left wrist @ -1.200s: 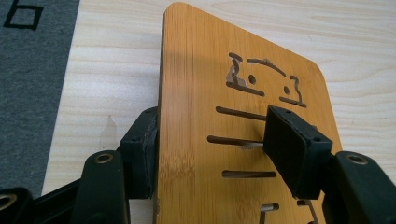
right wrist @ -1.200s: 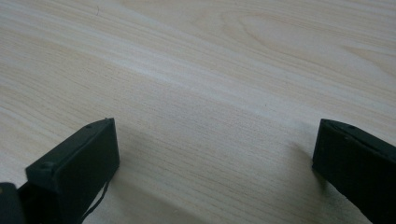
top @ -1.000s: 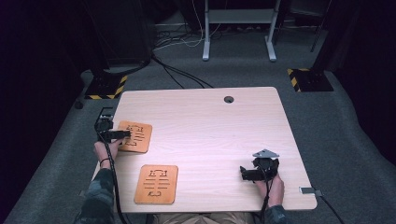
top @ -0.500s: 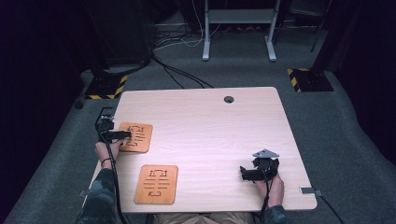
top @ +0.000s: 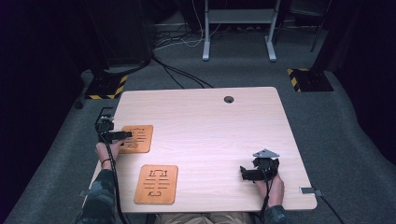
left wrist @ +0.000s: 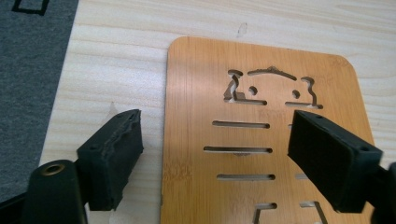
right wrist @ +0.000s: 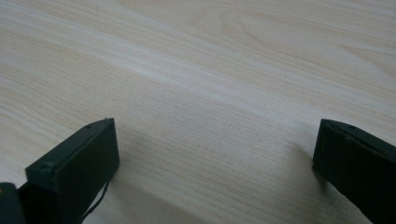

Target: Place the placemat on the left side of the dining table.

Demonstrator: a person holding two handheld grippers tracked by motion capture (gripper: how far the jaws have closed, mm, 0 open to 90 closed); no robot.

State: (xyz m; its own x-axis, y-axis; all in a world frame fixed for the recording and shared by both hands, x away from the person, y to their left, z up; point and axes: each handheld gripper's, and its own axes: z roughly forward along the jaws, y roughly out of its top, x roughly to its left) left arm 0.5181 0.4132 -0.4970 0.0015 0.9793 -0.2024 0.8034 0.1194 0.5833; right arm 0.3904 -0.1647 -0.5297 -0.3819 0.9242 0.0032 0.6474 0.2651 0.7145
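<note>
At the far left of the desk [top: 205, 116], the left tool [top: 125, 135] lies low over the near-edge of a bamboo coaster [top: 136, 138], a thin orange-brown board with slots and a shaped cutout sawn through it. Its jaws have just been opening: in the left gripper view the two black pads stand well apart, one over bare wood just beside the coaster's edge, the other above the slotted face, and neither pad presses on the board. The coaster [left wrist: 261, 140] lies flat on the desk near its left rim, no higher and no further along than it lay a second ago, and the hand behind the tool has kept its place. Judged from this, the coaster has been let go where it is, so that placement looks finished and the left hand is free to draw back. Nearer the person, toward the middle, a second bamboo coaster [top: 156, 183] of the same pattern lies flat and untouched, well apart from both tools; it may be the next piece to handle. At the right, the right tool [top: 245, 173] rests near the front edge with its jaws wide apart and nothing but bare wood grain between them, as its own gripper view shows [right wrist: 215, 154]
</note>
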